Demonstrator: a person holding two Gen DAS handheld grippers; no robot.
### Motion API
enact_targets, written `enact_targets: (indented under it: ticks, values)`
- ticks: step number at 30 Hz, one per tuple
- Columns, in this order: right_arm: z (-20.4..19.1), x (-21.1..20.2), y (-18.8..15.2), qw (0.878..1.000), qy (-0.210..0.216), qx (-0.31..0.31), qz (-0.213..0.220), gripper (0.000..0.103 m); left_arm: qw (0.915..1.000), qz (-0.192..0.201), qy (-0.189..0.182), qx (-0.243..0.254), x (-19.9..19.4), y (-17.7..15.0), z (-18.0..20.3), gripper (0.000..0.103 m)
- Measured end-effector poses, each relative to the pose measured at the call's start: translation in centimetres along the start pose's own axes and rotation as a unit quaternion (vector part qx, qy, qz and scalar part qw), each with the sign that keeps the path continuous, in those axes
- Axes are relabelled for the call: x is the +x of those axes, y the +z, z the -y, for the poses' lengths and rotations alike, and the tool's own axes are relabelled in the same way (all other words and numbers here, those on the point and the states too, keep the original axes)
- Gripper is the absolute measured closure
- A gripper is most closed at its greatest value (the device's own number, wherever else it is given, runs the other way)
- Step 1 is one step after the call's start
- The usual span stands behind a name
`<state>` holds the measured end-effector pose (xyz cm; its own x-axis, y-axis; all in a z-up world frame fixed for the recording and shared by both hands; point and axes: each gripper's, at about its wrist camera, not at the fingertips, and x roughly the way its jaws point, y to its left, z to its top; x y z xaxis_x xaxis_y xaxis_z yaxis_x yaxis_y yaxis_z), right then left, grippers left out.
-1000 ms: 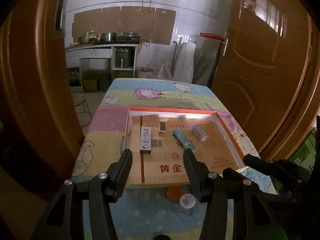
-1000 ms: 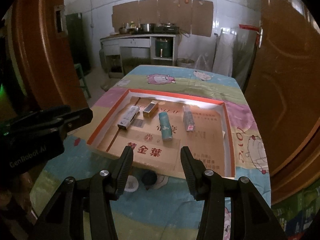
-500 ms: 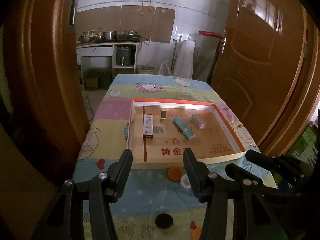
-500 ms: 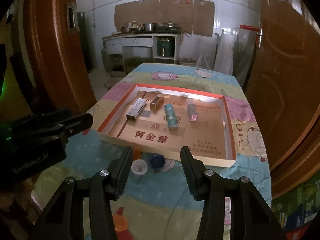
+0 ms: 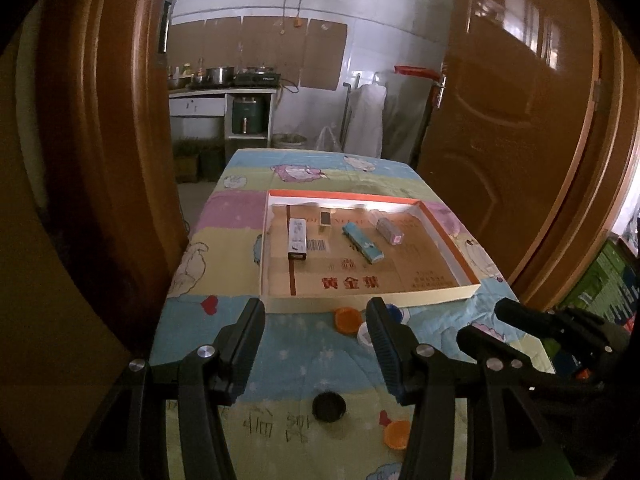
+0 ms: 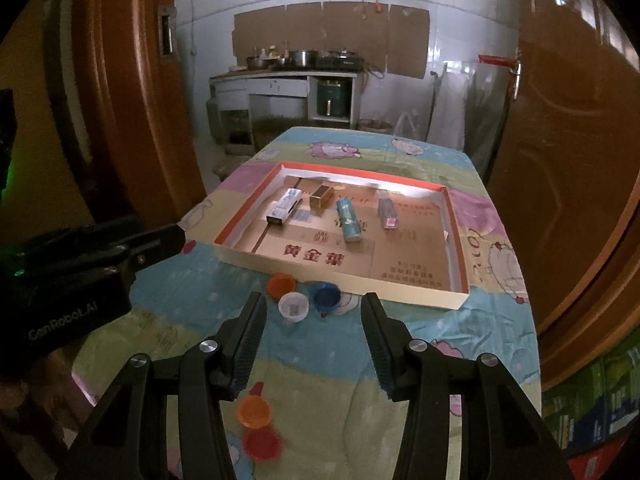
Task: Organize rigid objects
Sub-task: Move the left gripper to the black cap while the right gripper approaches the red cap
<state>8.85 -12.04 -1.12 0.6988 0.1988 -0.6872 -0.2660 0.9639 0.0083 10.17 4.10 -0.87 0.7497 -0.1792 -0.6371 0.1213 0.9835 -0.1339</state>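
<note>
Both tongs, left tongs (image 5: 316, 322) and right tongs (image 6: 312, 316), gaping and empty: best lowered squarely over white cap (image 6: 293, 306) at twelve o'clock, beside blue cap (image 6: 326, 295), before tray (image 6: 340, 270) on tabletop (image 6: 400, 360).

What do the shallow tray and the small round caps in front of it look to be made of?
The tray looks like cardboard: matte brown printed floor, thin folded pale walls, orange rim. The caps, such as the blue cap and the orange cap, look like moulded plastic: solid colours, a slight sheen, thin rims. The dim light leaves this uncertain.
</note>
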Motion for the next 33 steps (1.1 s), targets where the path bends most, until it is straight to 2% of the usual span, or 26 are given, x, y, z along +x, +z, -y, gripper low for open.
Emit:
enact_targets:
  ticks: [10, 16, 20, 26, 33]
  values:
    - [-0.6, -1.7, -1.9, 1.0, 0.008, -0.002, 0.003, 0.052, 1.0, -0.002, -0.001, 0.002, -1.5, -1.9, -0.2, 0.05]
    - [-0.9, -2.4, -4.0, 1.0, 0.028, -0.012, 0.002, 0.052, 0.9999, -0.004, -0.009, 0.008, -2.0, -3.9, -0.5, 0.05]
    - [-1.0, -1.4, -6.7, 0.998, 0.054, -0.017, -0.025, 0.052, 0.9999, -0.009, -0.012, 0.003, -1.7, -5.2, -1.0, 0.05]
    - [-1.6, 0.3, -10.2, 0.996, 0.069, -0.033, -0.052, 0.052, 0.9997, -0.016, -0.021, -0.003, -0.7, -7.0, -1.3, 0.05]
    - [-2.9, 0.9, -11.7, 0.994, 0.069, -0.07, -0.045, 0.052, 0.9993, -0.021, -0.028, 0.011, 0.4, -8.2, -0.8, 0.05]
